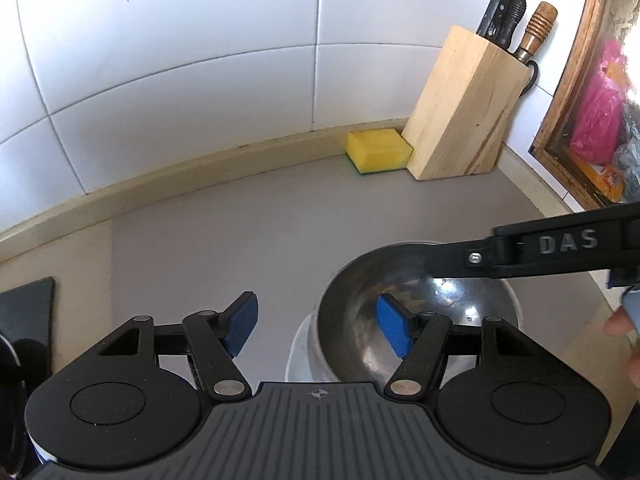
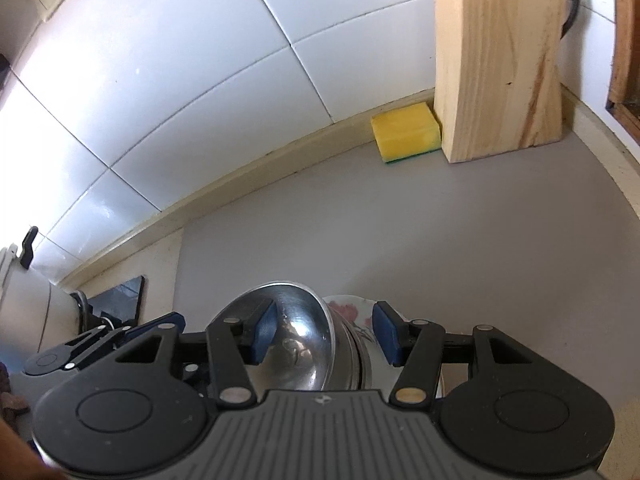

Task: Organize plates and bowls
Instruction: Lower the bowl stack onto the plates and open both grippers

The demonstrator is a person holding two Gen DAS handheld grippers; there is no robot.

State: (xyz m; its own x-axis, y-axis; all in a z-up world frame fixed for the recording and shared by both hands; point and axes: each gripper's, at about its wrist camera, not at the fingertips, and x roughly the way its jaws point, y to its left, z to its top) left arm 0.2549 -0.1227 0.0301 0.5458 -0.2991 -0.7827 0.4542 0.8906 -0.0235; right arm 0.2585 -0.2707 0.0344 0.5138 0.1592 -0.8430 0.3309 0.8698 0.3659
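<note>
A shiny steel bowl [image 1: 460,320] tops a stack of steel bowls [image 2: 348,364], which rests on a white plate with pink flowers [image 2: 352,312] on the grey counter. My left gripper [image 1: 318,326] stands open across the bowl's left rim, with one blue pad inside the bowl and the other outside; neither pad presses on it. My right gripper [image 2: 325,334] is open across the opposite rim of the bowl [image 2: 300,332], its pads apart from the metal. In the left wrist view one right finger [image 1: 500,252] reaches over the bowl's far edge.
A wooden knife block [image 1: 460,108] and a yellow sponge [image 1: 378,150] stand against the white tiled wall. A black hob corner [image 1: 28,304] lies at the left. A white appliance [image 2: 24,312] sits far left. A wood-framed window [image 1: 576,80] is at the right.
</note>
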